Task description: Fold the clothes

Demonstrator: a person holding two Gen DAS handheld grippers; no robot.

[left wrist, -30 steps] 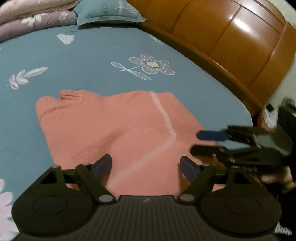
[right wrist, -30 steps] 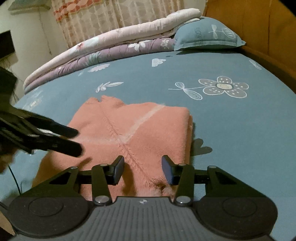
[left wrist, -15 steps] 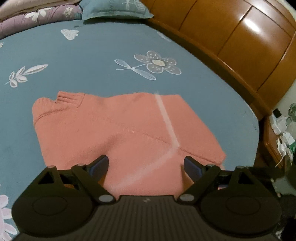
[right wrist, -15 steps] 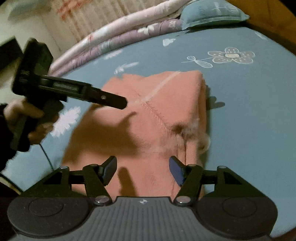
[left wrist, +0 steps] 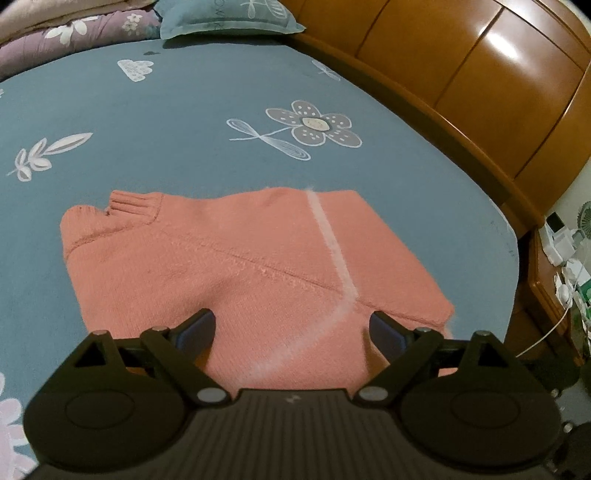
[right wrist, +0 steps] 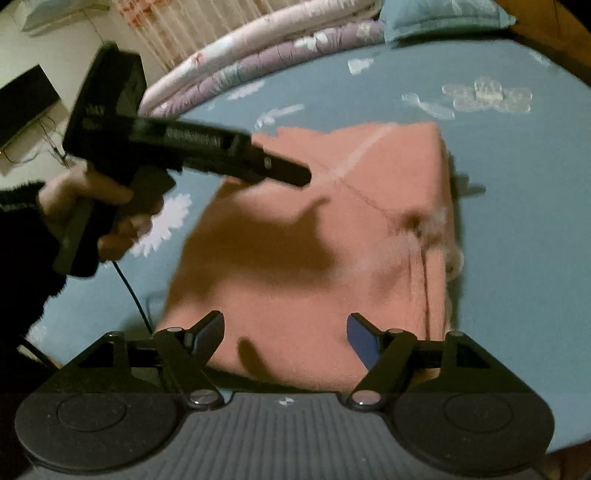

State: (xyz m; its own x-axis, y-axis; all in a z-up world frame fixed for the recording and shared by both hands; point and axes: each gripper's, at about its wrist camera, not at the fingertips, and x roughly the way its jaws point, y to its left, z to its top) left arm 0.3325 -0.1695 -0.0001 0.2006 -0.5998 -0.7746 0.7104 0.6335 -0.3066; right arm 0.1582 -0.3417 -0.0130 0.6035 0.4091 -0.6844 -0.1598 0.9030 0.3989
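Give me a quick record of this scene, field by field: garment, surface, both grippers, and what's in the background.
garment: pink knit sweater, folded into a rough rectangle, lying flat, pale stripe across it
surface: blue bedsheet with white flower and leaf prints
left gripper: open, empty, above the near edge of the sweater
right gripper: open, empty, above the near edge of the sweater
hand: holding the left gripper's handle, seen from the right wrist view
background: folded quilts, blue pillow, wooden headboard
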